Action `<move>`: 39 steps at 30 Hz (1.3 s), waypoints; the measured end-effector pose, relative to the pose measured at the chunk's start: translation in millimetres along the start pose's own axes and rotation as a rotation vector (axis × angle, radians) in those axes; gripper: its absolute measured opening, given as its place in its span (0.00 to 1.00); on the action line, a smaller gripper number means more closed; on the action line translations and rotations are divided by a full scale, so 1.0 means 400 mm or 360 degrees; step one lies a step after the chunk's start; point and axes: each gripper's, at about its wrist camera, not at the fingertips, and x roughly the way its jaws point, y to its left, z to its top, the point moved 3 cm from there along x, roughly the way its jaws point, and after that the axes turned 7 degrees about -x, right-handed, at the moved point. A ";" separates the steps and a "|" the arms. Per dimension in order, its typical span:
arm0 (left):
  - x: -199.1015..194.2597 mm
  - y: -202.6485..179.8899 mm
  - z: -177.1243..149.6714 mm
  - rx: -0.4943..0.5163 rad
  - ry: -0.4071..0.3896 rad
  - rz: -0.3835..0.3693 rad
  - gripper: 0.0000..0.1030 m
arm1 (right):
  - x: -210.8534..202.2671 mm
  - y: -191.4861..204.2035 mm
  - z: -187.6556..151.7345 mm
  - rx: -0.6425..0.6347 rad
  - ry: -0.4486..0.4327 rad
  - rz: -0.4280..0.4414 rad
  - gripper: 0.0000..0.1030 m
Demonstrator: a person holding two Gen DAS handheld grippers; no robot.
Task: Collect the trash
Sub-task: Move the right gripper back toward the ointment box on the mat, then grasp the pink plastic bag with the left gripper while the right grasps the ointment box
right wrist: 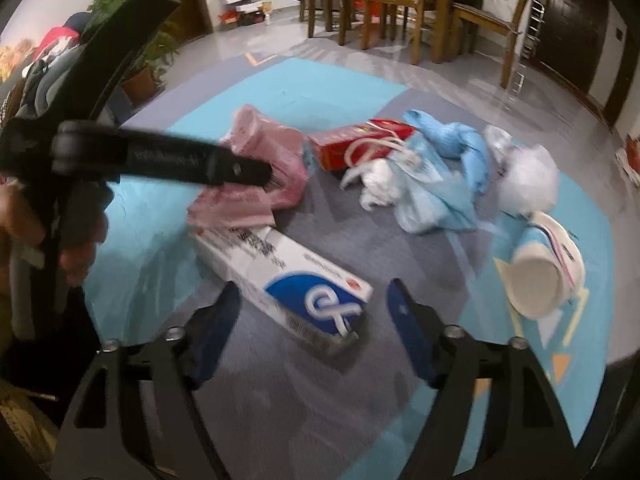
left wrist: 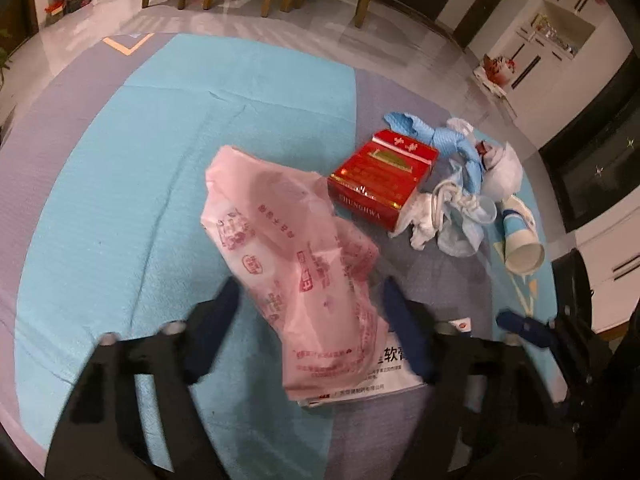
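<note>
Left gripper (left wrist: 308, 320) jaws part-open around pink bag (left wrist: 288, 240), not gripping; right gripper (right wrist: 312, 316) jaws wide, empty, over white box (right wrist: 288, 276) on rug (left wrist: 120, 160).

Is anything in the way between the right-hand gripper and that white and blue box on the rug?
Nothing visible. The white and blue box lies just ahead of the open right gripper; only bare rug lies between. The pink bag covers only its far end.

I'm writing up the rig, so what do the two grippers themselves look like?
Both match: the left gripper and right gripper have black angular frames with silver bolt heads, each ending in two dark blue fingers. No cables or sleeves show. The left gripper's black body carries small pale lettering, too blurred to read.
</note>
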 end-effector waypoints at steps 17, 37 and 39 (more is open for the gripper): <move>-0.054 0.074 0.002 -0.0060 -0.0086 -0.0012 0.17 | 0.055 0.063 -0.028 -0.0317 0.0112 -0.0166 0.52; -0.093 0.120 0.014 -0.0137 -0.0145 -0.0031 0.20 | 0.103 0.044 -0.010 -0.0221 0.0146 -0.0031 0.31; -0.094 0.116 0.014 -0.0137 -0.0154 -0.0035 0.20 | 0.092 0.043 -0.017 -0.0175 0.0135 -0.0018 0.28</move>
